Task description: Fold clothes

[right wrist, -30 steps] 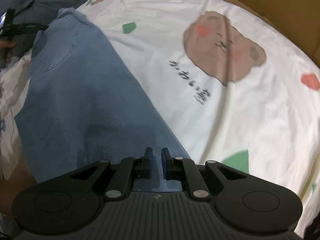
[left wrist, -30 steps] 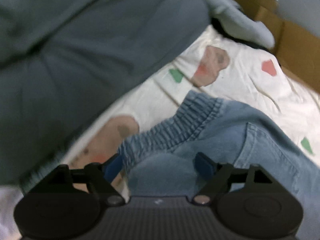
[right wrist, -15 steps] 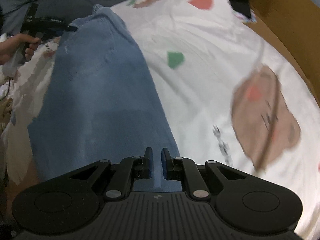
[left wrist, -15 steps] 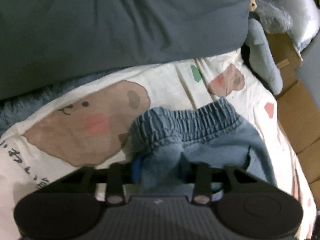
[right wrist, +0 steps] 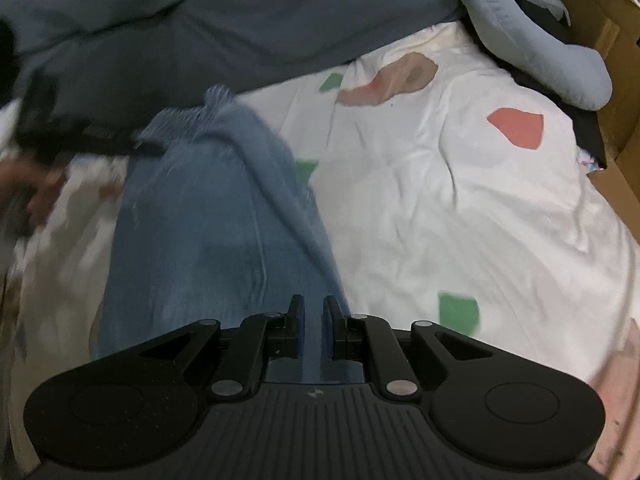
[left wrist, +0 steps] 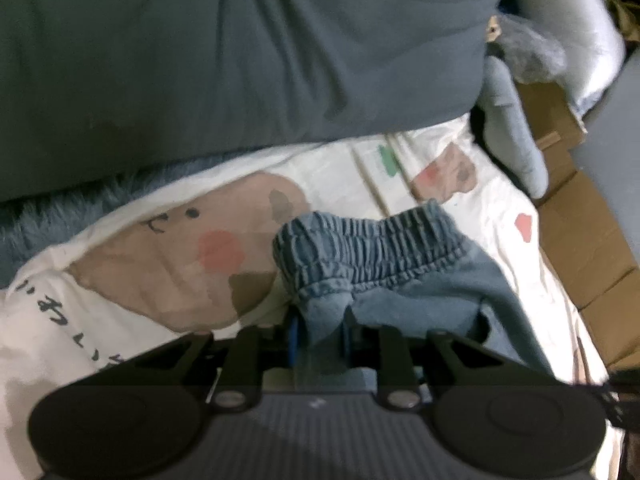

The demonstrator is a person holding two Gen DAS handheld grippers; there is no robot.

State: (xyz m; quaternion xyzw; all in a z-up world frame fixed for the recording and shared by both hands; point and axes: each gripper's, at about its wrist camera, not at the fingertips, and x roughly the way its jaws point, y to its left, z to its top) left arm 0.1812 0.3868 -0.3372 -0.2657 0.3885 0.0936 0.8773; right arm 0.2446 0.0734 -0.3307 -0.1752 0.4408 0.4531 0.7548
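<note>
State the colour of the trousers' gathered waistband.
Faded denim blue on the waistband, clearest in the left wrist view.

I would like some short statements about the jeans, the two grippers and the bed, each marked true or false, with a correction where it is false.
1. The left gripper is shut on the jeans near the elastic waistband. True.
2. The right gripper is wide open and holds nothing. False: its fingers stand close together with denim of the jeans between them.
3. The bedsheet is white with bear, red and green prints. True.
4. The jeans are black. False: they are light blue denim.
5. A grey-blue plush toy lies at the far side of the bed by the cardboard. True.
</note>
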